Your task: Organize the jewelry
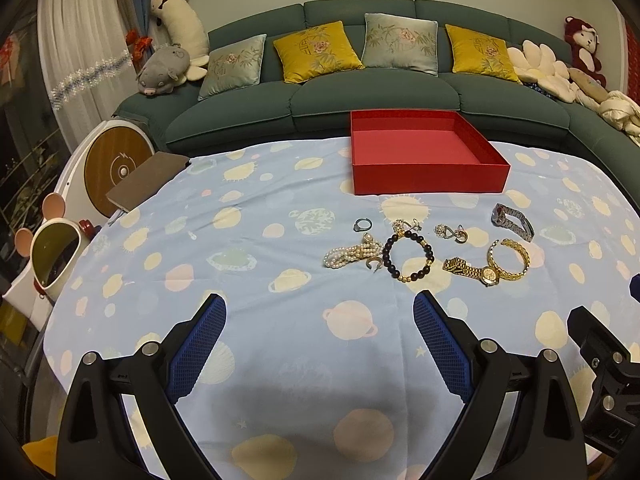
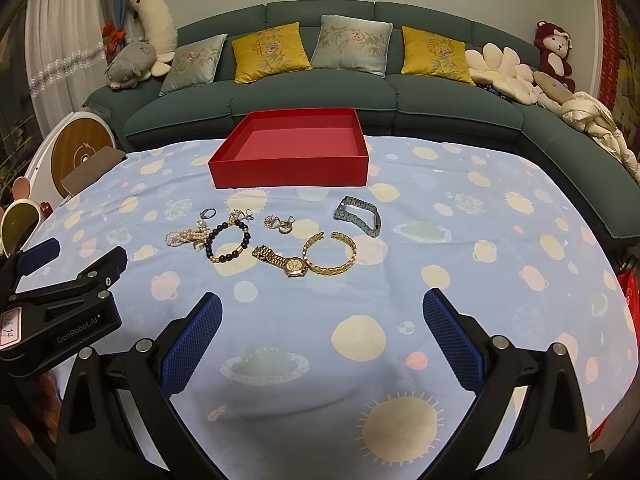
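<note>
Both hand-held grippers, left (image 1: 318,320) and right (image 2: 322,316), hover with jaws apart and empty over the desk's (image 2: 460,208) near edge. Beyond them, mid-desk, the jewelry lies crowded: pearls (image 1: 352,255) touching a bead bracelet (image 1: 408,256), a gold watch (image 2: 282,261) against a bangle (image 2: 330,254), a steel watch (image 2: 358,216) apart. The red box (image 2: 292,168) sits empty near the far edge. Likely risk: closing on one piece drags its neighbour, or pinches the cloth.

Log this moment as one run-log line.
stage: pre-grasp | left gripper: open | right gripper: open | red box: nothing visible inside | jewelry: all on tablecloth
</note>
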`<state>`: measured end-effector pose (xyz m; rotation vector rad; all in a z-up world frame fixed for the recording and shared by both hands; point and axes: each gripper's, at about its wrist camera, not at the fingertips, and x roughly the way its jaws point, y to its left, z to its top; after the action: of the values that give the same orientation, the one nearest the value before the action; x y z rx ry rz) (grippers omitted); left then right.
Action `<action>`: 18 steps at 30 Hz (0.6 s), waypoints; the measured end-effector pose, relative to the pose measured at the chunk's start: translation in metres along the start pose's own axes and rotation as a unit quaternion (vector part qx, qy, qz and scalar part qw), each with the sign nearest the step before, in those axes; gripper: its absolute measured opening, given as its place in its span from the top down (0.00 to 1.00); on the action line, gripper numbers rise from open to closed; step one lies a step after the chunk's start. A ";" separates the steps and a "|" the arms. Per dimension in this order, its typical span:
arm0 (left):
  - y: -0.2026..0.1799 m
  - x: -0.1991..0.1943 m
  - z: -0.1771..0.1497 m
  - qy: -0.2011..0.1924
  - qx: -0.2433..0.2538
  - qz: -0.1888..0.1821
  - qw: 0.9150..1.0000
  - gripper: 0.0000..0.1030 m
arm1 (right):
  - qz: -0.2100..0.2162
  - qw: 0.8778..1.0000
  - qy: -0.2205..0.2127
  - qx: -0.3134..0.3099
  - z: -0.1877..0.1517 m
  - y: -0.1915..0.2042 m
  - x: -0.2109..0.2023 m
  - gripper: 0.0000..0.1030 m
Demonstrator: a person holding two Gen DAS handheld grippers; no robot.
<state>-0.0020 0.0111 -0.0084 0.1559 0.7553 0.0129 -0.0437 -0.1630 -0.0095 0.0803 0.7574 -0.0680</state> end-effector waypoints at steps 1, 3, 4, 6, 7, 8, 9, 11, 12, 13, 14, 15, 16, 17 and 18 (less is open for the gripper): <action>0.000 -0.001 0.000 -0.001 0.000 0.000 1.000 0.11 | 0.001 1.000 -0.001 0.000 0.000 0.001 0.000 0.05; 0.001 -0.001 0.000 -0.002 -0.001 -0.002 1.000 0.11 | 0.001 1.000 -0.001 -0.002 0.000 0.003 0.000 0.05; 0.001 -0.002 0.001 -0.003 -0.002 -0.002 1.000 0.11 | 0.001 1.000 -0.001 -0.004 0.000 0.004 0.001 0.05; 0.001 -0.001 0.001 -0.002 -0.003 -0.003 1.000 0.11 | 0.002 1.000 0.001 -0.005 0.000 0.005 0.001 0.05; 0.001 -0.001 0.001 -0.002 -0.003 -0.004 1.000 0.11 | 0.002 1.000 0.001 -0.005 0.000 0.006 0.002 0.05; 0.001 -0.001 0.001 -0.002 -0.004 -0.005 1.000 0.11 | 0.002 1.000 0.001 -0.006 0.000 0.006 0.002 0.05; 0.000 -0.001 0.001 -0.002 -0.003 -0.005 1.000 0.11 | 0.002 1.000 0.001 -0.006 0.000 0.006 0.002 0.05; -0.001 -0.001 0.001 -0.002 -0.001 -0.005 1.000 0.11 | 0.002 1.000 0.001 -0.006 0.000 0.006 0.002 0.05; -0.002 -0.001 0.001 -0.001 -0.001 -0.005 1.000 0.11 | 0.002 1.000 0.001 -0.006 0.000 0.006 0.002 0.05; -0.003 -0.001 0.001 0.000 -0.001 -0.005 1.000 0.11 | 0.002 1.000 0.001 -0.005 0.000 0.006 0.002 0.05; -0.003 -0.001 0.001 0.000 -0.001 -0.006 1.000 0.11 | 0.003 1.000 0.001 -0.005 0.000 0.006 0.002 0.05; -0.003 -0.001 0.001 0.000 -0.001 -0.006 1.000 0.11 | 0.002 1.000 0.001 -0.005 -0.001 0.007 0.002 0.05; -0.004 -0.001 0.001 0.000 -0.001 -0.006 1.000 0.11 | 0.002 1.000 0.000 -0.006 -0.001 0.007 0.002 0.05; -0.003 -0.001 0.001 0.000 -0.001 -0.007 1.000 0.11 | 0.002 1.000 0.000 -0.006 -0.001 0.007 0.002 0.05; -0.004 -0.001 0.001 -0.001 -0.001 -0.007 1.000 0.11 | 0.003 1.000 0.000 -0.006 -0.001 0.007 0.002 0.05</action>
<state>-0.0020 0.0071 -0.0074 0.1491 0.7551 -0.0006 -0.0422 -0.1563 -0.0110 0.0709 0.7578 -0.0585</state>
